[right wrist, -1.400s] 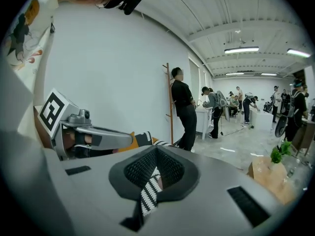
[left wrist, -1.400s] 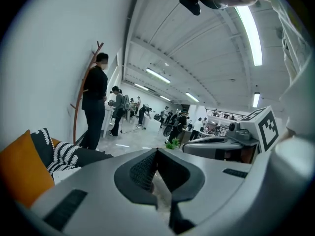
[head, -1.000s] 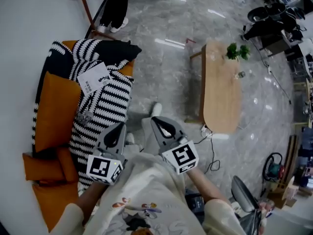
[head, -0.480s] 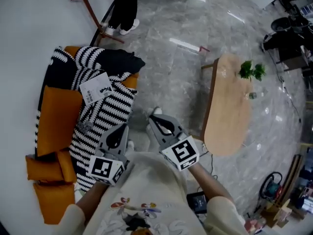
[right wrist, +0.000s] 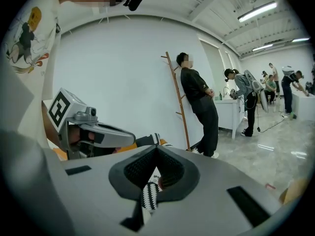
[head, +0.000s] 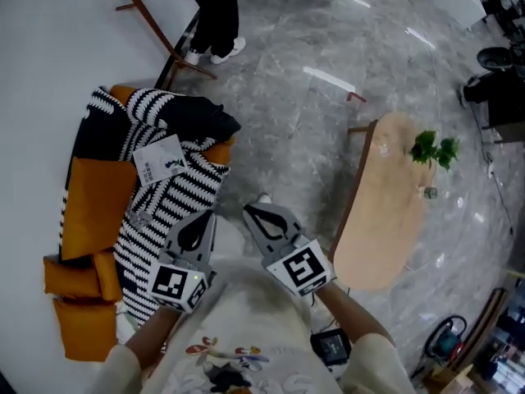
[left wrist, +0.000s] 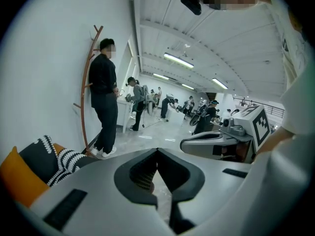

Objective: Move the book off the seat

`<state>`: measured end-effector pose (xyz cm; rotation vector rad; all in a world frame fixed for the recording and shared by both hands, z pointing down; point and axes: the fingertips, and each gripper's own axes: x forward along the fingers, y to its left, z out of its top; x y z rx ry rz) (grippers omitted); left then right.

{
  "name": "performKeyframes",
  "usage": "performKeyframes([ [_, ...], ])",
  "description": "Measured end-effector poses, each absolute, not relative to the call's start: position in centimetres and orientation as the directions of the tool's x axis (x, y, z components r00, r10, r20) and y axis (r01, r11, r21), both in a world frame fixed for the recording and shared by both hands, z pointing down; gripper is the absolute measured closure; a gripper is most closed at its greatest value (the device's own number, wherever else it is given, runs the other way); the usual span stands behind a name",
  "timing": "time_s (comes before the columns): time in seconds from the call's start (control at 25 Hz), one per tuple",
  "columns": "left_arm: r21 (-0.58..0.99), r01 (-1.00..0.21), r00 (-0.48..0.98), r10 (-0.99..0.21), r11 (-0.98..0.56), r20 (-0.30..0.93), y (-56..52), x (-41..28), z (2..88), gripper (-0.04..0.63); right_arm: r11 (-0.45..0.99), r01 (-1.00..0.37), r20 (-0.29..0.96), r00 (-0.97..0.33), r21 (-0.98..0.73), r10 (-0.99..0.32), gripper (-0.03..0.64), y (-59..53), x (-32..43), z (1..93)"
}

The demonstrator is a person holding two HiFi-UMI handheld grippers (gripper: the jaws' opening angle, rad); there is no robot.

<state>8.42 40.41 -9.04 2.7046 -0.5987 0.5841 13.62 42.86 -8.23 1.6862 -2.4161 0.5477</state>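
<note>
Two grippers: the left gripper (head: 201, 220) and the right gripper (head: 250, 212) are held side by side, close to the person's chest. Each has its jaws pressed together at the tips with nothing between them.
Book: a thin white book (head: 159, 159) lies flat and face up on the seat, far and to the left of the left gripper and well apart from it.
Seat: an orange sofa (head: 97, 208) runs along the left wall, with loose orange cushions (head: 72, 279) at its near end.
Blanket: a black-and-white striped blanket (head: 176, 199) covers most of the seat. The book rests on top of it, and the striped folds fill the stretch between the book and the left gripper.
Dark cushion: a black cushion (head: 197, 115) sits just beyond the book at the far end of the sofa, close to its far edge.
Table: a long wooden coffee table (head: 385, 220) stands to the right of the right gripper, with a strip of grey stone floor (head: 287, 130) between it and the sofa. A small green plant (head: 433, 148) stands on its far end.
Far side: a person in dark clothes (head: 215, 11) stands by the wall beyond the sofa, next to a wooden coat stand (head: 148, 19).
</note>
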Motion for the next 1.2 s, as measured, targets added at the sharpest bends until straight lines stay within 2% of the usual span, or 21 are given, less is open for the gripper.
performKeyframes([
  [0.16,0.215,-0.493,0.807,-0.351,-0.843,0.475,39.2,9.3,-7.7,0.588,0.333,-0.905,0.324,-0.408,-0.264,-0.854,0.624,41.2,13.8,-6.9],
  [0.52,0.274,-0.565,0.778,-0.391,-0.778,0.492,35.2,9.1,-5.5,0.588,0.395,-0.88,0.361,-0.47,-0.264,-0.806,0.624,37.4,11.9,-5.1],
  [0.64,0.264,-0.584,0.765,-0.411,-0.768,0.496,33.2,7.9,-4.5,0.588,0.403,-0.865,0.358,-0.493,-0.3,-0.793,0.624,35.4,10.5,-4.4],
  [0.8,0.279,-0.622,0.742,-0.437,-0.731,0.508,30.6,5.4,-2.5,0.587,0.458,-0.856,0.377,-0.517,-0.241,-0.768,0.624,32.8,8.2,-3.2],
  [1.2,0.329,-0.696,0.692,-0.471,-0.639,0.547,24.1,-0.8,5.0,0.588,0.465,-0.823,0.419,-0.566,-0.326,-0.71,0.623,26.1,2.6,2.5],
])
